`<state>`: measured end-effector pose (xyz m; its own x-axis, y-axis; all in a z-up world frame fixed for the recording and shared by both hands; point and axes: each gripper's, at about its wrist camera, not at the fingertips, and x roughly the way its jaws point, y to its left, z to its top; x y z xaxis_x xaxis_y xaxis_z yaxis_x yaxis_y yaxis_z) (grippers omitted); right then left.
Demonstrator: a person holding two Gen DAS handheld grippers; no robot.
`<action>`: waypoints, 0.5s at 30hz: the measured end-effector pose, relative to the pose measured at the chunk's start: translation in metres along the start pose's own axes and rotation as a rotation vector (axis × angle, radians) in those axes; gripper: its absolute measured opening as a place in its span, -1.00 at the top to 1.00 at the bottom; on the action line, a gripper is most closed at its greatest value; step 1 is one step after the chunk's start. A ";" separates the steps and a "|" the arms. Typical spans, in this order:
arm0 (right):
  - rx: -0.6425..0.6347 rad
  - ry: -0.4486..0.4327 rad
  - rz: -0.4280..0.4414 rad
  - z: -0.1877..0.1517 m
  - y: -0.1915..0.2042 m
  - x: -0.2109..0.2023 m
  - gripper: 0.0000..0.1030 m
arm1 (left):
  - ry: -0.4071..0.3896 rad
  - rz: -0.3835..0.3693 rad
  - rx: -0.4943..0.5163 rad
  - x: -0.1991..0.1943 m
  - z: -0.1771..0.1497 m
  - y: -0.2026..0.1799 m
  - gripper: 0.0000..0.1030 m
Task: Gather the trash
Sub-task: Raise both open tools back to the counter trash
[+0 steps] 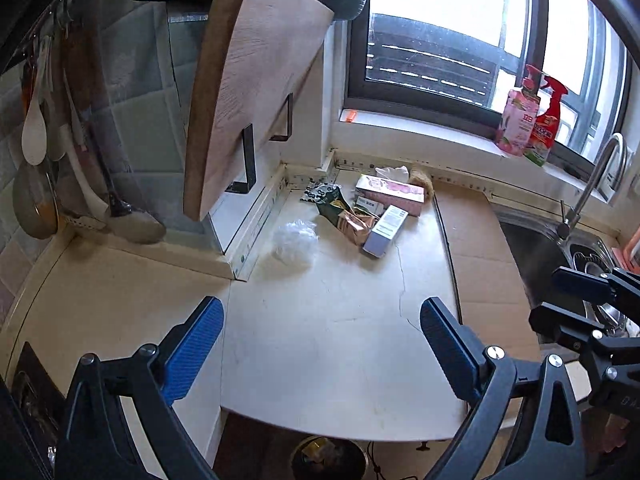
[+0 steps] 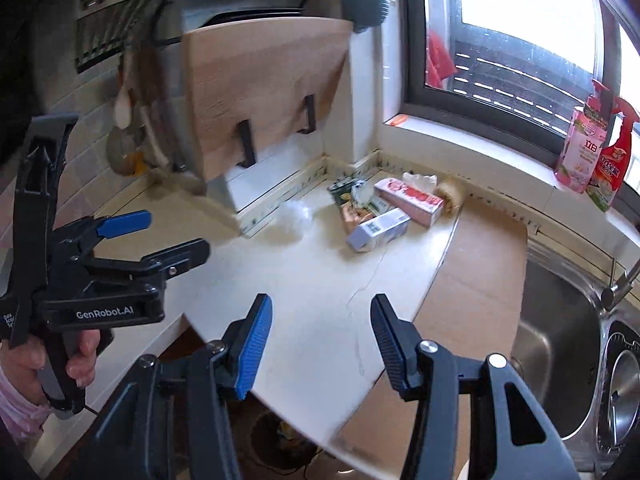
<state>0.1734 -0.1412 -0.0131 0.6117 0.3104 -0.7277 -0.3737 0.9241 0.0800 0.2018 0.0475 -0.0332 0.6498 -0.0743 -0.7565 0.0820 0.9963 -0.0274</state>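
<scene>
Both tools are empty and held above the counter's near edge, so I read this as the gap between pickups: nothing in hand, next piece of trash still to be chosen. My left tool (image 1: pixel 320 344) is spread wide with only bare counter (image 1: pixel 332 360) between its blue pads. My right tool (image 2: pixel 320 344) stands partly spread, also with nothing in it.

The trash sits bunched at the counter's far corner under the window: a crumpled white plastic bag (image 1: pixel 295 240) nearest me, a small white-and-lilac carton (image 1: pixel 385 231), a pink tissue box (image 1: pixel 390 195) behind it, and dark and tan wrappers (image 1: pixel 340 210) between them. A bin (image 1: pixel 329 458) shows below the near edge.

Next I would reach forward and down to the far corner. The plastic bag looks easiest for the left tool, but being soft it needs a deep pinch.
</scene>
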 end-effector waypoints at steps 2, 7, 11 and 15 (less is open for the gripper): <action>0.030 0.012 -0.017 0.015 -0.017 0.018 0.00 | 0.009 0.015 -0.007 0.021 0.012 0.003 -0.90; 0.128 0.059 -0.047 0.038 -0.060 0.074 0.00 | 0.025 0.053 0.003 0.076 0.030 0.005 -0.90; 0.216 0.103 -0.046 0.046 -0.087 0.122 0.00 | 0.036 0.126 0.022 0.122 0.032 0.002 -0.90; 0.315 0.146 -0.002 0.052 -0.103 0.167 0.00 | 0.048 0.165 0.019 0.162 0.032 0.001 -0.90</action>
<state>0.3500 -0.1731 -0.1070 0.4973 0.2941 -0.8162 -0.1246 0.9553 0.2683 0.3307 0.0348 -0.1347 0.6192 0.0931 -0.7797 -0.0083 0.9937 0.1120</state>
